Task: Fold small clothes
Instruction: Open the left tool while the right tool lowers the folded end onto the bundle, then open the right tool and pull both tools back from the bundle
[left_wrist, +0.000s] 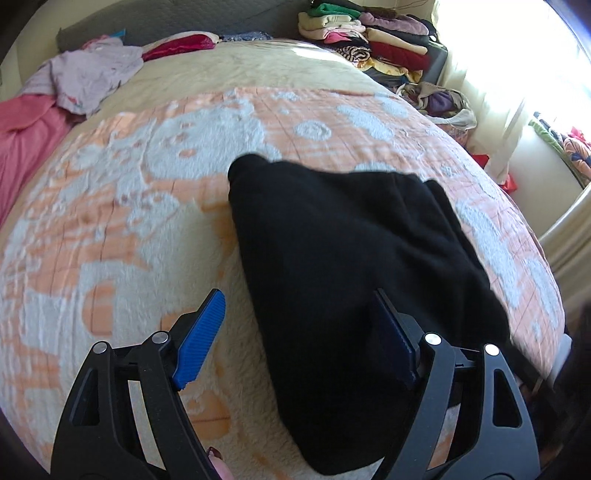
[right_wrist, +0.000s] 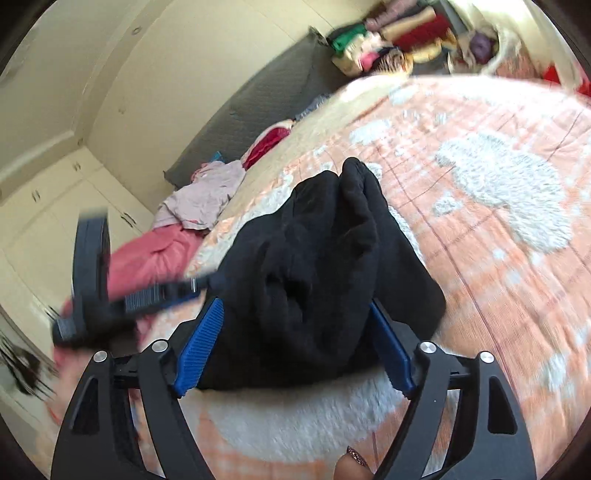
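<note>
A black garment (left_wrist: 347, 280) lies folded into a thick bundle on the orange and white blanket (left_wrist: 155, 192). My left gripper (left_wrist: 299, 306) is open just above the bundle's near left edge, one blue pad (left_wrist: 201, 339) over the blanket, the other over the cloth. In the right wrist view the same black garment (right_wrist: 321, 280) sits between my right gripper's (right_wrist: 295, 314) open jaws, which hold nothing. The left gripper (right_wrist: 110, 295) shows blurred at the left of that view.
Unfolded lilac clothes (left_wrist: 88, 77) and a pink cloth (left_wrist: 26, 129) lie at the bed's far left. A stack of folded clothes (left_wrist: 373, 40) stands at the far right by a bright window. White cupboards (right_wrist: 55, 177) line the wall.
</note>
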